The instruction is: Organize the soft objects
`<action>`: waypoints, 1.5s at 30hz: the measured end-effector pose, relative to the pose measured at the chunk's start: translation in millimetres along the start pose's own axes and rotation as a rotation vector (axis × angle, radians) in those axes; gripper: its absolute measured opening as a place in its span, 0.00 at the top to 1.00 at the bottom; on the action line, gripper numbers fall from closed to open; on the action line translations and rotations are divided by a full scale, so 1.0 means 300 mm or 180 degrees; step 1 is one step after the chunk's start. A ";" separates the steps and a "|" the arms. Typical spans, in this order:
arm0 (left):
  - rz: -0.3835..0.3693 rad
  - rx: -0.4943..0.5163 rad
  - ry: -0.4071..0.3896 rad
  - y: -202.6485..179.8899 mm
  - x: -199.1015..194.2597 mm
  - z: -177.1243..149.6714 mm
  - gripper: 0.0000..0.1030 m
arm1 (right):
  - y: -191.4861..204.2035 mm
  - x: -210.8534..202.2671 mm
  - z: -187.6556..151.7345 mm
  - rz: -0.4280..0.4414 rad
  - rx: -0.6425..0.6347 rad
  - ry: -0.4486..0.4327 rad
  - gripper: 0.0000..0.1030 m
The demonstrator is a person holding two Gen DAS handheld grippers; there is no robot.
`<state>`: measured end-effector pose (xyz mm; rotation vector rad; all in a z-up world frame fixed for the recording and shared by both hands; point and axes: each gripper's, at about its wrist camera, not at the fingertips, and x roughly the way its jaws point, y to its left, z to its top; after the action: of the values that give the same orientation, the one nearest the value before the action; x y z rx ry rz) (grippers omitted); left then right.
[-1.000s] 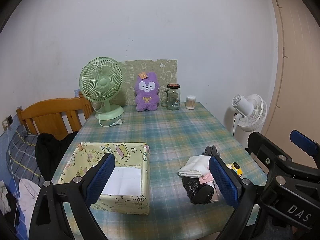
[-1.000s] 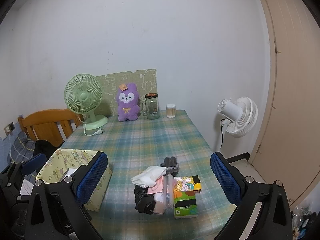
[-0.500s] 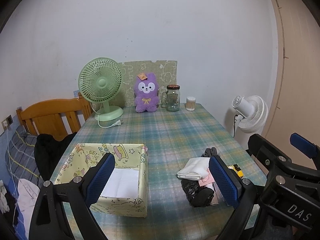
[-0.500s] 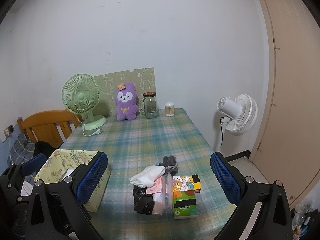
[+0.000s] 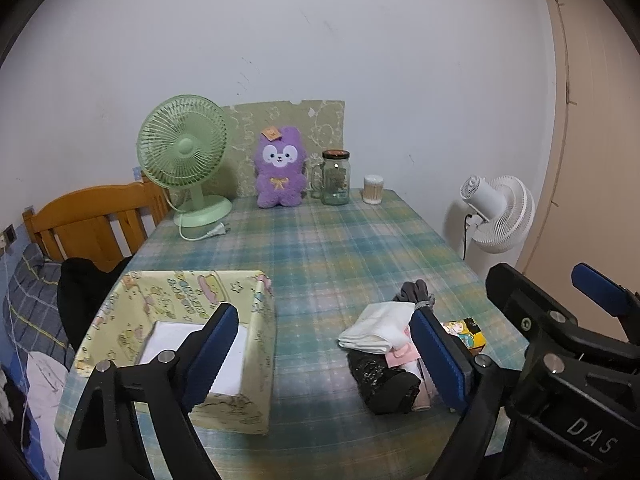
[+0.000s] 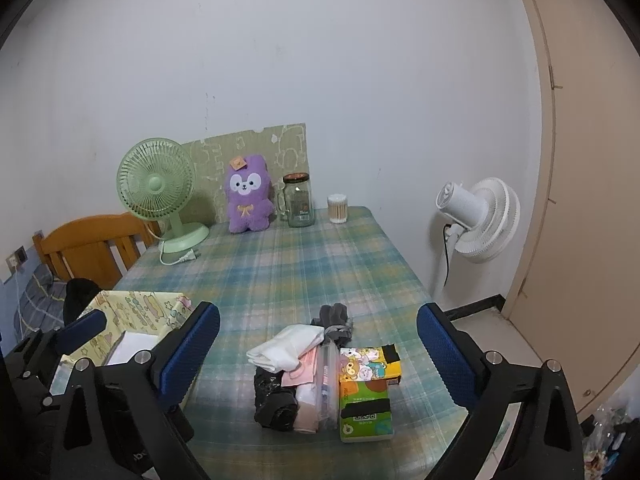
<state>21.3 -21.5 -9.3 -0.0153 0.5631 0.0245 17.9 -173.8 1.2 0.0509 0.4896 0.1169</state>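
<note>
A pile of soft items lies near the table's front right: a folded white cloth (image 6: 286,347) (image 5: 378,327), a black roll (image 6: 276,402) (image 5: 382,382), a grey bundle (image 6: 335,320), a pink piece (image 6: 298,374) and tissue packs (image 6: 366,394). A yellow cartoon-print box (image 5: 188,344) (image 6: 136,312) stands at the front left, white paper inside. My left gripper (image 5: 326,356) is open above the gap between box and pile. My right gripper (image 6: 318,354) is open, held above the pile. Both are empty.
At the table's far edge stand a green desk fan (image 5: 184,160), a purple plush toy (image 5: 280,168), a glass jar (image 5: 336,178) and a cotton-swab tub (image 5: 374,189). A wooden chair (image 5: 88,224) is on the left. A white floor fan (image 5: 498,214) is on the right.
Both grippers have drawn back and risen slightly, so the table looks a little farther away. Nothing on the table has moved. Both stay open.
</note>
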 end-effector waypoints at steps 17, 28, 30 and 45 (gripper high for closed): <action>-0.0192 0.0181 0.0285 -0.095 0.188 -0.084 0.15 | -0.074 0.163 -0.099 -0.0065 0.0061 0.0310 0.10; -0.0243 0.0282 0.0485 -0.140 0.299 -0.134 0.18 | -0.107 0.278 -0.170 -0.0094 0.0120 0.0615 0.15; -0.0250 0.0343 0.0508 -0.151 0.318 -0.139 0.18 | -0.106 0.304 -0.177 -0.0104 0.0106 0.0676 0.17; -0.0271 0.0505 0.0791 -0.155 0.431 -0.179 0.18 | -0.084 0.466 -0.229 0.0117 0.0175 0.1213 0.60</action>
<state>103.1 -66.6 -123.4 0.1135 0.8109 -0.1062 110.4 -180.1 -126.5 0.0922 0.8728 0.1502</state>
